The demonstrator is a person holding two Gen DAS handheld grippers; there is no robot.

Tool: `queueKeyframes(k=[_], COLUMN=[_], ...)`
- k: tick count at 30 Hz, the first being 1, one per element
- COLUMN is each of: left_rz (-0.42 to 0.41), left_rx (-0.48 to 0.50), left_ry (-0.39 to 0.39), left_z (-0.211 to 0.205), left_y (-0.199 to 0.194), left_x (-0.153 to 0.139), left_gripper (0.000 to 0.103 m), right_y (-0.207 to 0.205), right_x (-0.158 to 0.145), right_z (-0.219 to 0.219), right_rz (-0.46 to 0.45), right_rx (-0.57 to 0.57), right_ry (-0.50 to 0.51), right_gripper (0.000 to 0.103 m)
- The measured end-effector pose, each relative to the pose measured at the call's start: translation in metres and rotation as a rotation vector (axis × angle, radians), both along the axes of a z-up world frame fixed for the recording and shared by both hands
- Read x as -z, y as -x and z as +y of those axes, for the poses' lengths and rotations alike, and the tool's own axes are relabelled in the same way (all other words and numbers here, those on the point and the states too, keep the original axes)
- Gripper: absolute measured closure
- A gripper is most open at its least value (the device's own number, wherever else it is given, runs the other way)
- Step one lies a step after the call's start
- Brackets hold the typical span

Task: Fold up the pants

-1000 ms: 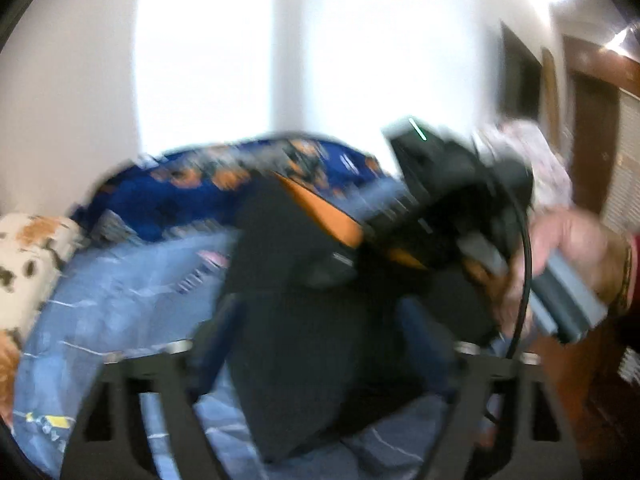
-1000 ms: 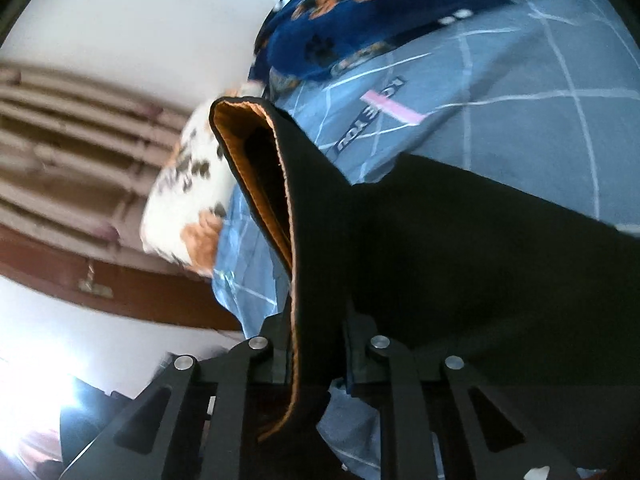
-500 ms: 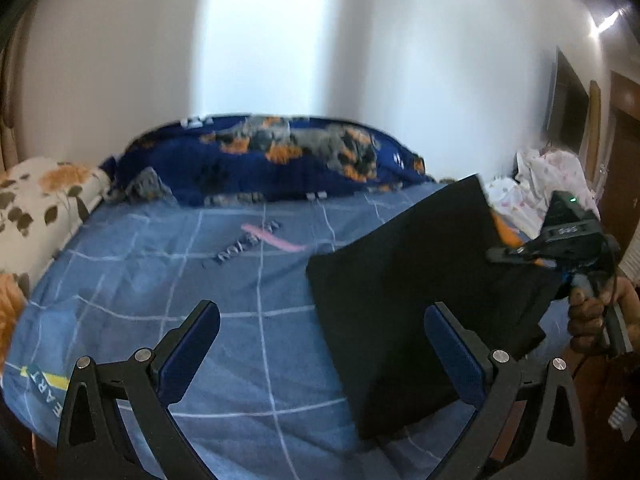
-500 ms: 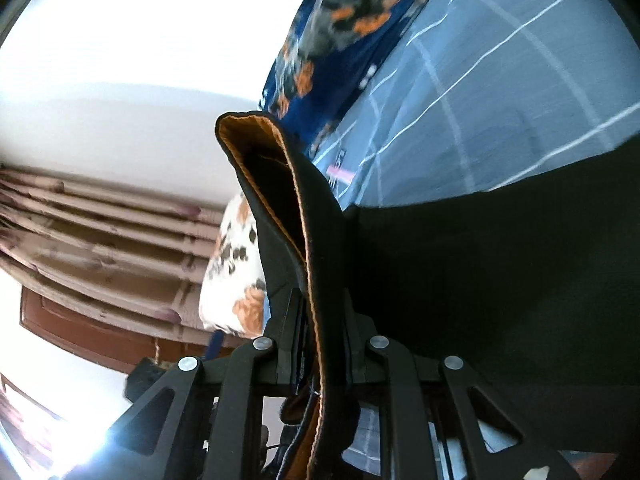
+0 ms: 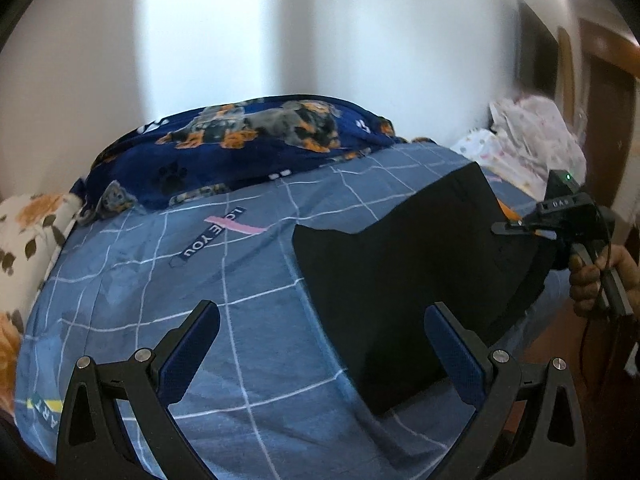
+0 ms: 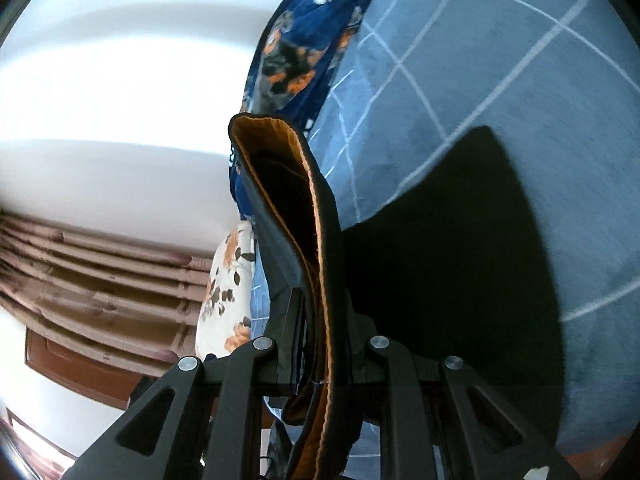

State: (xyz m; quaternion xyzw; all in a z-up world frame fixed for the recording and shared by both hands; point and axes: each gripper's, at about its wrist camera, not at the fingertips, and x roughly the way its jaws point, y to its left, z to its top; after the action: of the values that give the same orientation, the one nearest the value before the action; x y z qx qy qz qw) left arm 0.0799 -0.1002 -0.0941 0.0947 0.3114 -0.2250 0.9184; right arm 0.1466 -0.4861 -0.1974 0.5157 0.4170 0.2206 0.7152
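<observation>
Right gripper [image 6: 320,320]: closed on the orange-lined waistband edge of the black fabric pants [image 5: 404,280]; in the left wrist view it is seen at the far right, held by a hand [image 5: 596,280], with the cloth raised from the bed.

Left gripper [image 5: 320,344]: wide open and empty; the blue pads [image 5: 192,344] are held above the near part of the blue checked bedsheet [image 5: 160,280], and the near edge of the pants is seen between them.

Place of the pants: on the right half of the bed. The left part is laid flat on the sheet, and the right part is lifted by the right gripper near the bed's right edge.

Look of the pants: plain black, matte, soft cloth, already doubled into a wide panel. An orange inner lining with stitching is shown at the clamped edge, which stands up as an open loop in the right wrist view. A shallow notch is seen in the far-left edge.

Step in hand (judged): the lifted edge is to be carried over to the left and laid on the flat part, so that another fold is made.

How it is done well (judged): the free near corner should be taken by the left gripper, both corners moved together at equal height, and the cloth kept lightly tight, so that the edges are matched and no wrinkle is trapped.

Surroundings: a dark blue blanket with dog print [image 5: 248,140] at the far side and a white floral pillow [image 5: 32,232] at the far left.
</observation>
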Motion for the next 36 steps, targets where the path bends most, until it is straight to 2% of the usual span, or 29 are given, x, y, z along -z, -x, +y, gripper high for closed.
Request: queueKeyframes(k=[7, 20, 24, 27, 29, 31, 34, 36], left_rz=[0.011, 0.138, 0.151, 0.166, 0.171, 0.174, 0.2, 0.221], left_rx=[0.045, -0.003, -0.013, -0.01, -0.003, -0.002, -0.001, -0.001], left_ry=[-0.037, 0.02, 0.042, 0.049, 0.047, 0.045, 0.055, 0.063], left_z=[-0.016, -0.009, -0.006, -0.007, -0.009, -0.012, -0.015, -0.016], left_y=[0.0, -0.023, -0.026, -0.028, -0.029, -0.03, -0.033, -0.034], left_x=[0.007, 0.021, 0.023, 0.025, 0.028, 0.03, 0.035, 0.038], left_gripper=[0.001, 0.001, 0.001, 0.001, 0.001, 0.001, 0.001, 0.001], right_y=[0.009, 0.021, 0.042, 0.068, 0.083, 0.092, 0.103, 0.103], right_x=[0.01, 0.025, 0.021, 0.005, -0.015, -0.028, -0.032, -0.024], right_z=[-0.014, -0.034, -0.063, -0.083, -0.08, -0.066, -0.037, -0.027], right_rz=[0.006, 0.034, 0.051, -0.015, -0.084, -0.106, -0.082, -0.036], right_rx=[0.033, 0.086, 0.208, 0.285, 0.239, 0.149, 0.043, 0.029], right_ry=[-0.008, -0.01, 0.027, -0.042, -0.075, -0.078, -0.045, -0.013], right_gripper=[0.088, 0.082, 0.08, 0.08, 0.08, 0.079, 0.075, 0.074])
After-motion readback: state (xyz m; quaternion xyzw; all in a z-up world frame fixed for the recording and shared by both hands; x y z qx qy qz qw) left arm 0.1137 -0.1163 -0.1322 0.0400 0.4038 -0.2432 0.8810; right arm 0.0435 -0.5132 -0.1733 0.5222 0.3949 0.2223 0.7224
